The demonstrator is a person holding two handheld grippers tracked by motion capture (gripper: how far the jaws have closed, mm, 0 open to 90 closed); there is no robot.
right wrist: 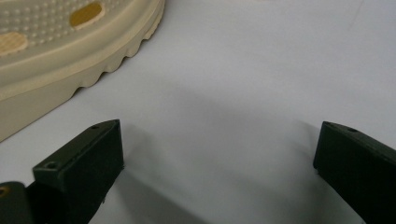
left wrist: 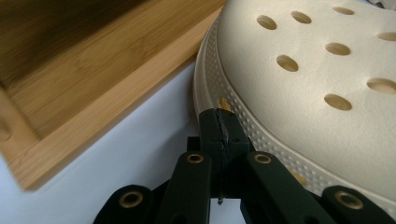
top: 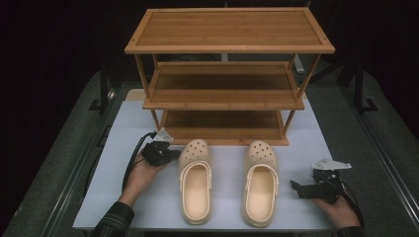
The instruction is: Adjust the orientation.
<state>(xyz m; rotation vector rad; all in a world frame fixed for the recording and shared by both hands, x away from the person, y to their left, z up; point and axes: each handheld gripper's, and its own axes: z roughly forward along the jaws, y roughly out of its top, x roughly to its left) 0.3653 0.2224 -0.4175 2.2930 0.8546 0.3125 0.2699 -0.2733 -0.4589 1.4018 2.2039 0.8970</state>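
Two cream clogs lie side by side on the white table, toes toward a wooden rack: the left clog and the right clog. My left gripper sits just left of the left clog's toe. In the left gripper view its jaws are shut together with nothing between them, their tips close against the dotted rim of the clog. My right gripper rests right of the right clog, pointing at it. In the right gripper view it stands open over bare table, with the clog's sole at the upper left.
A three-shelf bamboo rack stands at the back of the white table, its bottom shelf just beyond the clogs' toes. Cables trail from both grippers. Dark floor and stand legs surround the table.
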